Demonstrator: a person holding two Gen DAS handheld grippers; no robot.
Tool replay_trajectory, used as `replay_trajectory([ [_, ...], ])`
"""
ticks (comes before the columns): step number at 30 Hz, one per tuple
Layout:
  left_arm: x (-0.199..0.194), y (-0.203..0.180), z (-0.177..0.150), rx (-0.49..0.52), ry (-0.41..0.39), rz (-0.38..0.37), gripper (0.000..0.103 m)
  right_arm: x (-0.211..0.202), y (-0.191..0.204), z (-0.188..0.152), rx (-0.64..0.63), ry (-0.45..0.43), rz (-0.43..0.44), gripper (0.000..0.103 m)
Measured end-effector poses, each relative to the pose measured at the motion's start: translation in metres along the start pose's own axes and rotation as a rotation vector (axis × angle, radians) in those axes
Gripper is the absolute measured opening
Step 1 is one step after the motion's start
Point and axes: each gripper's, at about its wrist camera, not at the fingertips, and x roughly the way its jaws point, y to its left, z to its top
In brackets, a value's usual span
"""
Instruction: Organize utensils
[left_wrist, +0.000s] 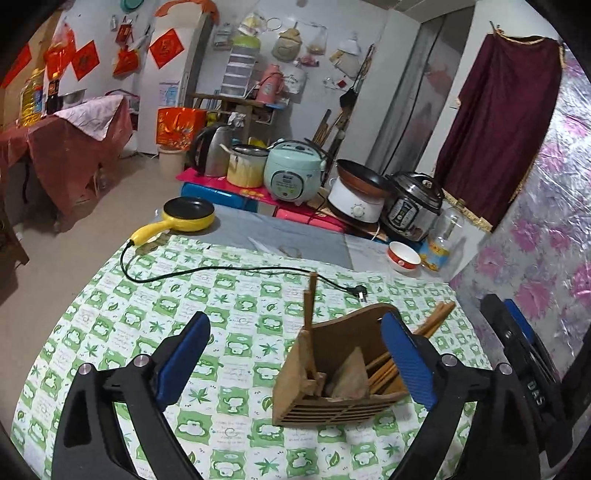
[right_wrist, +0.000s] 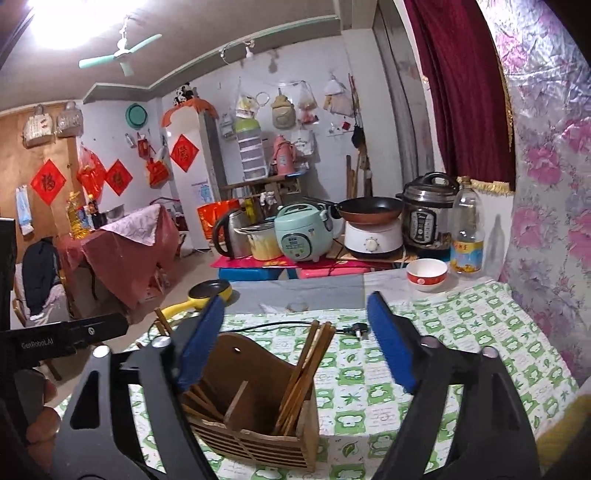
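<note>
your left gripper (left_wrist: 295, 363) wide apart, holding nothing | your right gripper (right_wrist: 299, 345) likewise | wooden utensil holder (left_wrist: 332, 373) with chopsticks (right_wrist: 303, 373) sits between both jaws, unclamped

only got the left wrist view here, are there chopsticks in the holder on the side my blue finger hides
Observer: Yes. The right wrist view shows a bundle of chopsticks upright in the wooden holder.
Operator: is the right gripper clamped on anything
Observer: No, the right gripper is open; its pads press on nothing.
Operator: anything left outside the holder
Observer: A stick end shows beyond that gripper's left finger; whether it is in the holder, I cannot tell.
</note>
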Motion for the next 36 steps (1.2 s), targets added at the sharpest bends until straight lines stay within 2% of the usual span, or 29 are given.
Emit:
replay_trajectory([
  [6,0.008,0.000,-0.002,0.005,0.002,0.051,0.093,0.006,0.002,-0.003,-0.015,0.023,-0.023,0.084],
  [11,-0.003,-0.007,-0.005,0.042,-0.067,0.130,0.094,0.002,0.003,-0.003,-0.021,0.014,-0.037,0.089],
  [13,-0.010,-0.012,-0.006,0.066,-0.110,0.171,0.097,0.001,0.002,-0.003,-0.023,0.009,-0.044,0.089],
  [19,-0.023,-0.025,-0.010,0.134,-0.184,0.244,0.097,-0.001,-0.002,-0.003,-0.020,0.009,-0.056,0.089],
  [25,-0.030,-0.031,-0.014,0.154,-0.226,0.276,0.097,-0.004,-0.004,-0.002,-0.016,0.000,-0.058,0.090],
  [36,-0.032,-0.042,-0.021,0.182,-0.251,0.310,0.097,-0.021,-0.005,0.004,-0.004,-0.034,-0.059,0.091],
])
